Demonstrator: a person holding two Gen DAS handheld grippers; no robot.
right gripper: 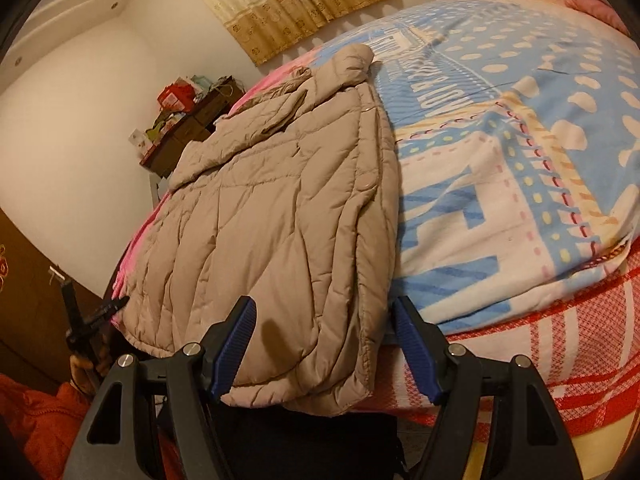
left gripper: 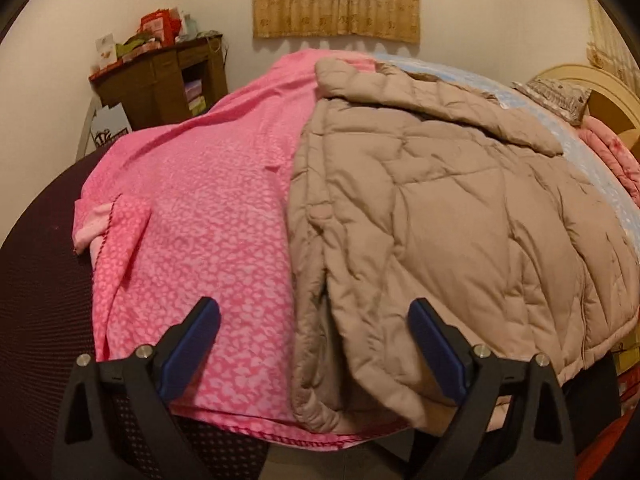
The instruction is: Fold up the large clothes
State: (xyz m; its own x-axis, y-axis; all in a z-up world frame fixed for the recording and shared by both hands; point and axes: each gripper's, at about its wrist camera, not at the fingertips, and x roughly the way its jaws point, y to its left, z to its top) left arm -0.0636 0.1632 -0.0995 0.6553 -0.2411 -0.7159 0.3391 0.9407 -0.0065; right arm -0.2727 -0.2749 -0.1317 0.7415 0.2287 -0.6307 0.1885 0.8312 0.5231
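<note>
Both grippers agape; jacket (left gripper: 440, 208) hem overhangs bed edge.

Home bedroom: bed (right gripper: 520, 160) with headboard (left gripper: 592, 84), curtained window (left gripper: 336, 0), cluttered wooden cabinet (left gripper: 160, 84).

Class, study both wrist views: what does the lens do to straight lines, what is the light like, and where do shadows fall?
Left wrist view: fisheye bulges the bed and beige jacket into a dome, black vignette in the corners, warm dim yellowish light. Right wrist view: same bending, tilted curtain, soft shadow along the jacket's right edge on the blue blanket; mild softness overall, no strong glare.
</note>
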